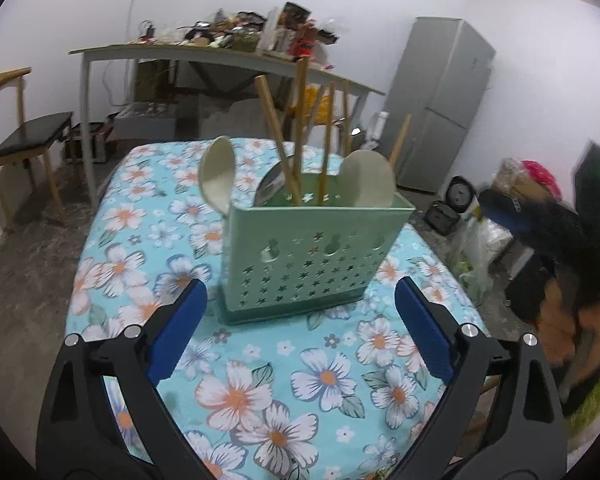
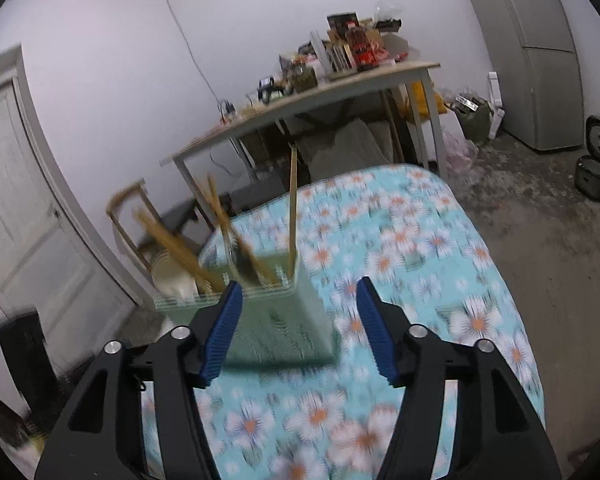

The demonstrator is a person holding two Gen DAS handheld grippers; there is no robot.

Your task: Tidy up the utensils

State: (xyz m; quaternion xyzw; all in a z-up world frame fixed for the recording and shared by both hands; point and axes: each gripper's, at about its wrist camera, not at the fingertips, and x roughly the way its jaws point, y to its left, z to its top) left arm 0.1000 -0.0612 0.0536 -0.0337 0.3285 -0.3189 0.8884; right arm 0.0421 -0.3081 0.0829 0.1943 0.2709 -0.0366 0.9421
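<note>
Standing caddy: green utensil caddy (image 1: pixel 316 248) is sitting mid-desk (image 1: pixel 140 240) on floral cloth, w/ chopsticks (image 1: pixel 284 136) & spoons (image 1: pixel 218 172) upright inside.
Left hand-held gripper (image 1: pixel 300 328): jaws are gaping wide, nothing btwn, just short of caddy.
Right hand-held gripper (image 2: pixel 298 328): jaws are standing apart, empty, its left finger overlapping caddy rim (image 2: pixel 228 298).
Risk: it's looking top-heavy; a knock at the rim could be tipping it, spilling sticks.

text: none legible | labels: clutter on the far table too blurred to read | numbers: none
</note>
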